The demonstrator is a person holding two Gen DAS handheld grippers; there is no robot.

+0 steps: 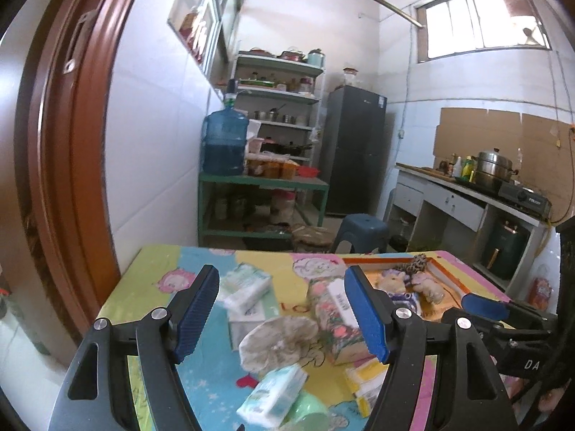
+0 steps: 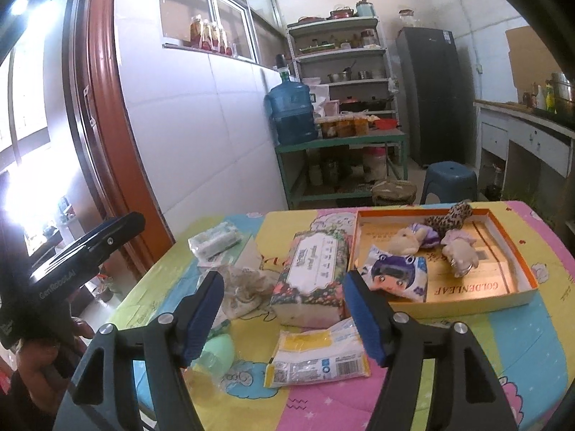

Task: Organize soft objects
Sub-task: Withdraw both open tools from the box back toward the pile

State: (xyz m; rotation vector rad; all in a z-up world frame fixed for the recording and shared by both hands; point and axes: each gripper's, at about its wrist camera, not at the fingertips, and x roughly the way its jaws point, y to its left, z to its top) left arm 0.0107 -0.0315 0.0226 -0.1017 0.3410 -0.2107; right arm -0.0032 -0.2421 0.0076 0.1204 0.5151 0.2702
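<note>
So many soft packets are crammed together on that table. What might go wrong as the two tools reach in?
1. The floral tissue pack touches the crumpled cloth; grabbing one may drag the other.
2. The cartoon packet overhangs the orange box's rim and might slip out.
3. The green cup lies tipped beside the left tool, so a nudge may roll it away.

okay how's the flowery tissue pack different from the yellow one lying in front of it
The flowery tissue pack is thick and blocky, patterned with flowers around a white label; the yellow tissue pack is thinner and flatter, yellow and white. The flowery one lies beside the orange tray; the yellow one lies nearer the camera. Both lie outside the tray.
</note>
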